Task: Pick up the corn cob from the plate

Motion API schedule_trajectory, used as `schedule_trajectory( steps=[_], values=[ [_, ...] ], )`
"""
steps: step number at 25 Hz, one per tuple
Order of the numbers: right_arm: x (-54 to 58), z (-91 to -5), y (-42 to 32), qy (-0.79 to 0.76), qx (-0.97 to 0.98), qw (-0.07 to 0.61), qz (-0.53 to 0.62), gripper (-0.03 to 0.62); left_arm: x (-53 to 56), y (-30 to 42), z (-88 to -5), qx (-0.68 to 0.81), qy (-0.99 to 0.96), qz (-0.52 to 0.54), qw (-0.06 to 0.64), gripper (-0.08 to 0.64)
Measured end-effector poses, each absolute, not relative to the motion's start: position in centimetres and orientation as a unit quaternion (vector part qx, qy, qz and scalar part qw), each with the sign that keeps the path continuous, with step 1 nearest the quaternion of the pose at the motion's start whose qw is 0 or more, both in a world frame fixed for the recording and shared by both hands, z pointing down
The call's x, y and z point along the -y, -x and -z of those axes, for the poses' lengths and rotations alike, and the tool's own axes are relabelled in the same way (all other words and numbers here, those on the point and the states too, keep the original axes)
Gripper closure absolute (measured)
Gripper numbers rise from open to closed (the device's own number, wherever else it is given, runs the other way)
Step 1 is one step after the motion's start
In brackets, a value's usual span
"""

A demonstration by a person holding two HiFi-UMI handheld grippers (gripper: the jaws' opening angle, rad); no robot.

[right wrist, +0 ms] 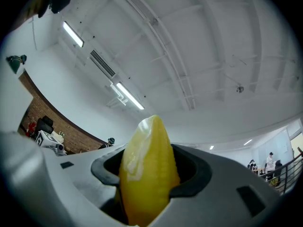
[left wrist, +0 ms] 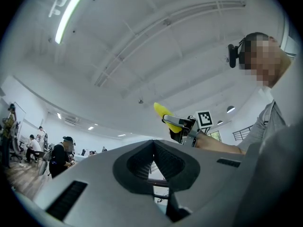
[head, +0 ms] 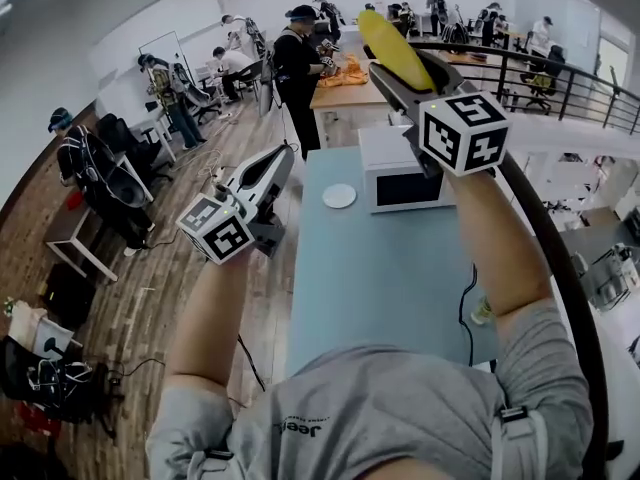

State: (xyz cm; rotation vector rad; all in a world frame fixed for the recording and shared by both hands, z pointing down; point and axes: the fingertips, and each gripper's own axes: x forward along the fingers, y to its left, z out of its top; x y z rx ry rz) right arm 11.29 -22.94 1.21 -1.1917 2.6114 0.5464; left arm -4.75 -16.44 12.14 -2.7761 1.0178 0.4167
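Note:
A yellow corn cob [head: 393, 48] sticks up out of my right gripper [head: 388, 68], which is shut on it and raised high above the table. In the right gripper view the corn cob [right wrist: 149, 169] fills the space between the two dark pads, tip upward toward the ceiling. The left gripper view catches the same corn cob [left wrist: 166, 116] in the right gripper [left wrist: 182, 125] off to the right. My left gripper [head: 284, 154] is held up left of the table; its jaws [left wrist: 152, 142] meet at the tips with nothing between them. A small white plate [head: 339, 196] lies bare on the light blue table [head: 380, 278].
A white microwave [head: 405, 173] stands at the table's far end, right of the plate. A dark curved railing [head: 560, 268] runs along the right. Several people work at desks on the wooden floor [head: 150, 308] to the left and behind.

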Motion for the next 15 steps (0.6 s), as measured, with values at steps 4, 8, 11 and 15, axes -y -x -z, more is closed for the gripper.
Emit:
schedule_trajectory(
  steps=[4, 8, 11, 15],
  values=[
    [20.6, -0.1, -9.1, 0.41, -0.882, 0.12, -0.197, 0.339, 15.6, 7.4, -12.3, -0.328, 0.931, -0.136, 0.078, 0.541],
    [18.6, 0.6, -5.8, 0.419, -0.876, 0.122, -0.207, 0.338, 14.9, 10.9, -12.3, -0.31, 0.939, -0.131, 0.073, 0.541],
    [17.2, 0.2, -3.0, 0.423, -0.873, 0.12, -0.213, 0.338, 14.2, 13.7, -12.9, -0.299, 0.943, -0.127, 0.072, 0.541],
    [15.6, -0.7, -0.3, 0.431, -0.87, 0.111, -0.212, 0.339, 13.5, 16.2, -13.8, -0.279, 0.95, -0.128, 0.061, 0.541]
  ],
)
